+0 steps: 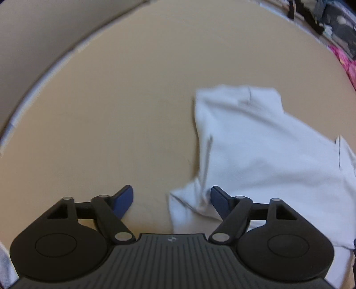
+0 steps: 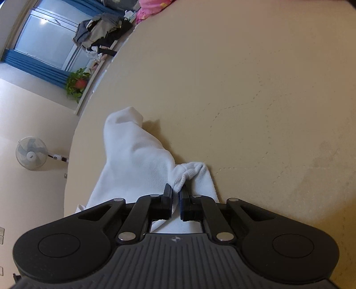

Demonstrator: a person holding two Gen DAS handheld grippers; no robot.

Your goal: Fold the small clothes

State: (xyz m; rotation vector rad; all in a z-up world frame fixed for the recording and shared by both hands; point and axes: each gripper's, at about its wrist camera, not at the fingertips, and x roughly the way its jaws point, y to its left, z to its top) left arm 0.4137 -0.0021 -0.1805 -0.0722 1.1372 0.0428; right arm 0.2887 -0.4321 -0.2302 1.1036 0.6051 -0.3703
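Observation:
A white garment (image 1: 262,151) lies spread on the beige table (image 1: 124,111), to the right in the left wrist view. My left gripper (image 1: 171,197) is open, its blue pads wide apart, with a corner of the garment lying between them and against the right finger (image 1: 219,200). In the right wrist view my right gripper (image 2: 176,193) is shut on a bunched edge of the white garment (image 2: 138,160), which trails away to the left and back across the table (image 2: 255,100).
A pile of dark clothes (image 2: 100,31) and pink fabric (image 2: 151,6) sit at the table's far edge; the pink fabric also shows in the left wrist view (image 1: 347,64). A window with blue curtains, a plant (image 2: 76,84) and a fan (image 2: 31,153) stand beyond the table.

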